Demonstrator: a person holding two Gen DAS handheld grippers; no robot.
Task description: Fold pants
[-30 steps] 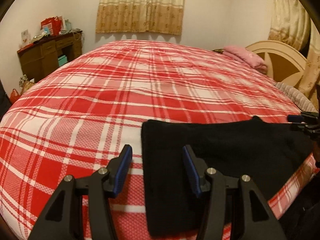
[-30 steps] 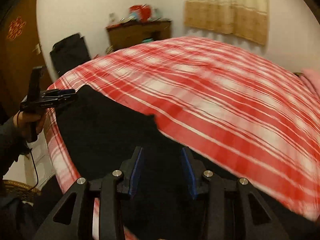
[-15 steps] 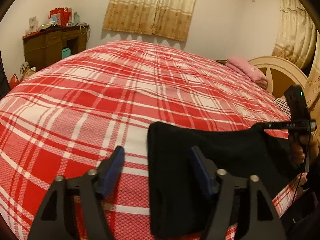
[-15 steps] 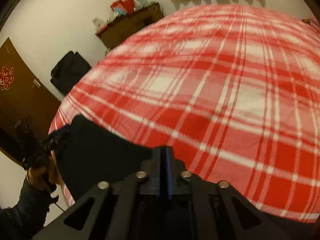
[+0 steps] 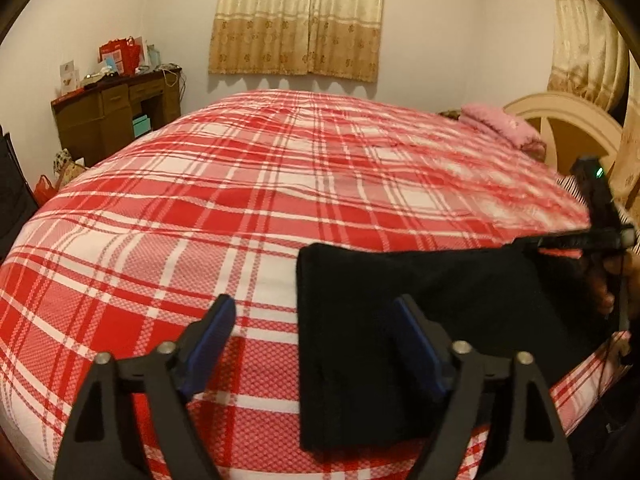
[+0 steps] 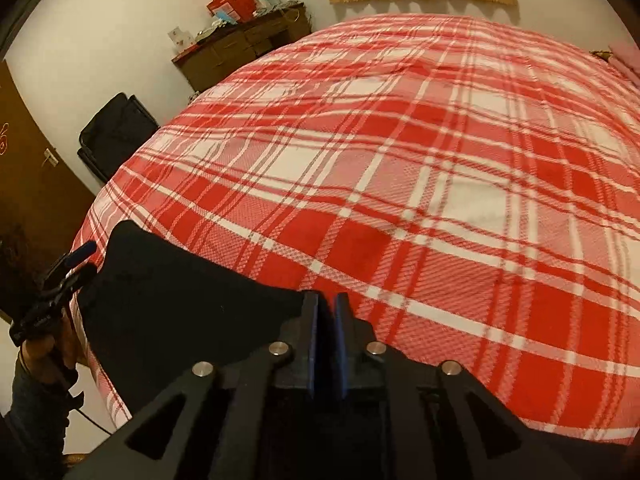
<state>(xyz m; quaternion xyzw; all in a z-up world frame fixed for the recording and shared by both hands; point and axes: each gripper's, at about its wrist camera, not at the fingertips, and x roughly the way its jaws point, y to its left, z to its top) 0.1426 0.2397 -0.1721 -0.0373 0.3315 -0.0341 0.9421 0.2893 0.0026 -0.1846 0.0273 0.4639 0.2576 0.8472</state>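
- Two grippers are ours to hold here: our left gripper (image 5: 312,344) hangs over the near edge of the bed with its blue-padded fingers spread wide, nothing between them.
- One finger of it sits above the red plaid bedspread (image 5: 240,208), the other above the black pants (image 5: 400,320), whose left edge runs between the two.
- Our right gripper (image 6: 326,340) has its fingers drawn almost together, only a thin slit between the pads; from the left wrist view it meets the far right corner of the pants, but we cannot tell whether cloth is actually pinched in it.
- The pants lie folded flat as a dark rectangle at the near side of the bed, close to the edge.
- From the right wrist view we see the left gripper (image 6: 60,280) at the far end of the pants, just beside the cloth.
- Around us: a brown wooden desk (image 5: 116,116) against the far left wall, with red bags and cards (image 5: 120,56) on top.
- A beige curtain (image 5: 296,20) hangs on the back wall, a second curtain (image 5: 584,40) on the right.
- A pink folded cloth (image 5: 500,124) rests by the cream headboard (image 5: 572,128).
- A black suitcase (image 6: 116,132) stands beside a dark door (image 6: 28,160).
- Nothing lies on the bedspread between the pants and the far side.
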